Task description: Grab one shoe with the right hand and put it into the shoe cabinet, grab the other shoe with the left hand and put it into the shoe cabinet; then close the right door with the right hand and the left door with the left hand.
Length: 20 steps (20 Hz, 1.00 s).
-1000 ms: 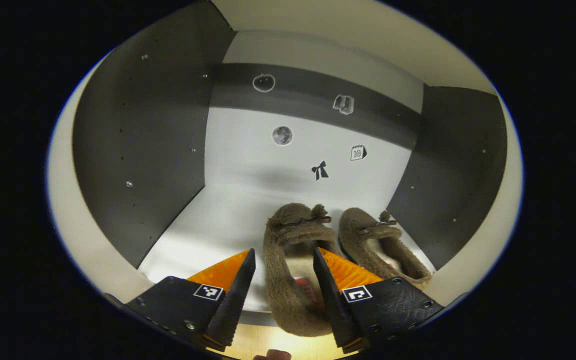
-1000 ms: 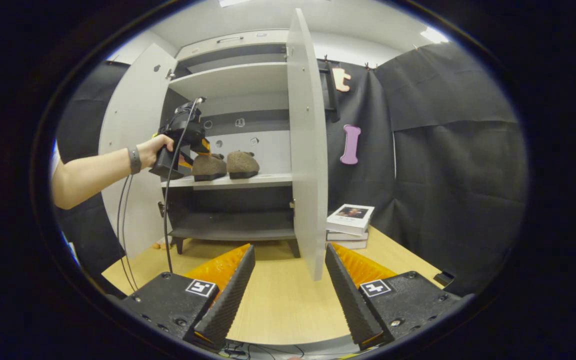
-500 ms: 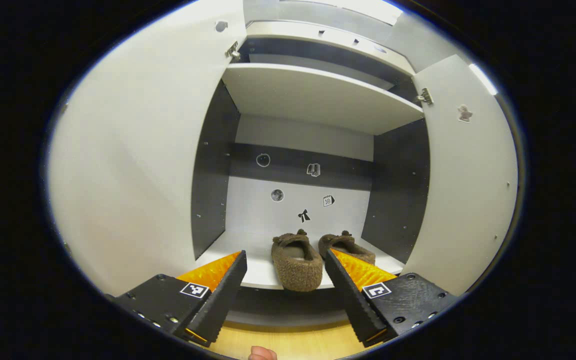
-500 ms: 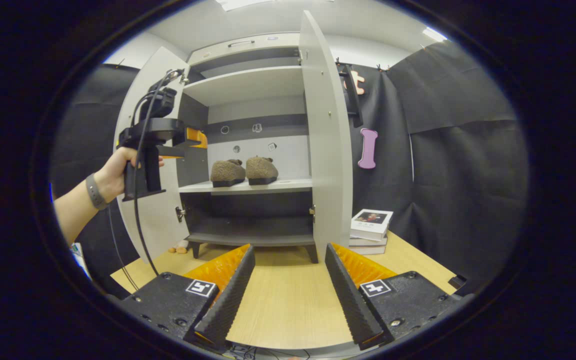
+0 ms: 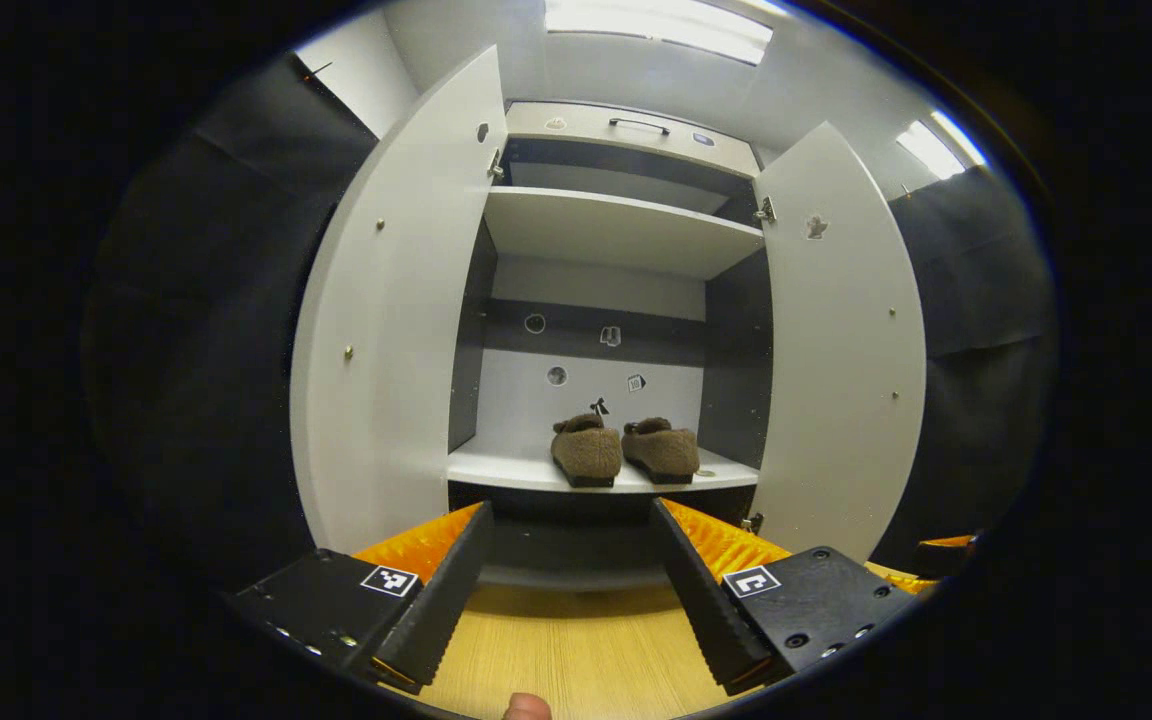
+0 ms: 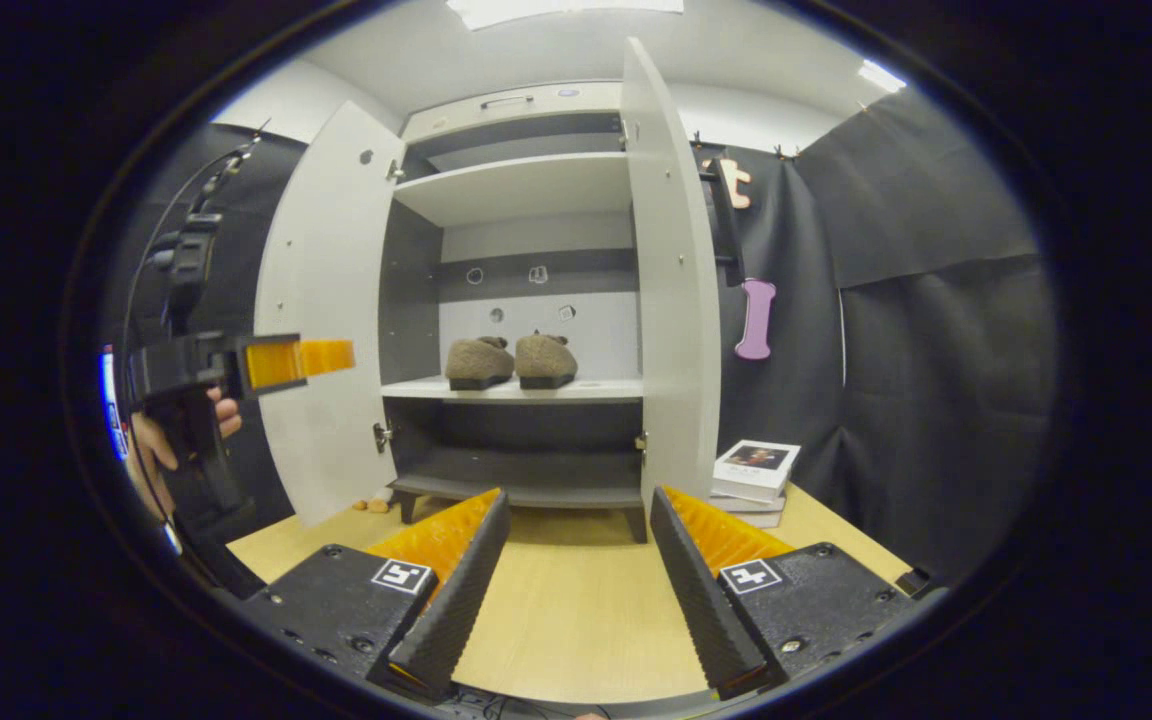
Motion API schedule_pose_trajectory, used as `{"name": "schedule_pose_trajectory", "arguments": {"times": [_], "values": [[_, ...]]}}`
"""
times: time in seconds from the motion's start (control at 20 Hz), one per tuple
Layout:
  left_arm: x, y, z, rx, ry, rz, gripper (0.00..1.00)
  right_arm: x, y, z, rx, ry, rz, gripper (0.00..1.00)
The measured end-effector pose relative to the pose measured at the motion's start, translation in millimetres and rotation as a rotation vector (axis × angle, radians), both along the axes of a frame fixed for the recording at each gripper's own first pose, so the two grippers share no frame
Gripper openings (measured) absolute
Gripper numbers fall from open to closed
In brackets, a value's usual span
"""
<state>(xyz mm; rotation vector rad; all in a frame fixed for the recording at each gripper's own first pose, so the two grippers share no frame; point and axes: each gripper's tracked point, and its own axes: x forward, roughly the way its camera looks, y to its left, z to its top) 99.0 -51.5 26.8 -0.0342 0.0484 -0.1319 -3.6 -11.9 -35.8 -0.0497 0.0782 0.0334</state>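
Two brown fuzzy shoes stand side by side on the cabinet's middle shelf: the left shoe and the right shoe; in the right gripper view they are the left shoe and the right shoe. Both doors hang open: the left door and the right door. My left gripper is open and empty, well back from the cabinet. My right gripper is open and empty over the table. The left gripper also appears in the right gripper view, held by a hand.
The cabinet stands on a wooden table. A stack of books lies right of the cabinet beside the black cloth wall. A lower dark shelf and an upper white shelf hold nothing I can see.
My left gripper let go of the left shoe and drew back out of the cabinet, away from the shelf. The right gripper shifted slightly, so the cabinet sits more centred in its view.
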Motion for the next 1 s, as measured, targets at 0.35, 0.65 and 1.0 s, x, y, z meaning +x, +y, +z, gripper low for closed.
{"name": "schedule_pose_trajectory", "arguments": {"times": [0.35, 0.65, 1.0], "values": [[-63, -1, -44, 0.035, 0.008, 0.041, 0.95, -10, 7, -15, 0.021, 0.037, 0.038, 0.9], [-77, 6, -55, -0.007, 0.035, 0.07, 0.95, -15, 16, 9, -0.002, -0.011, 0.078, 0.9], [-81, 10, -55, 0.004, 0.029, 0.078, 0.95, 16, -85, 136, 0.046, -0.207, -0.038, 0.93]]}}
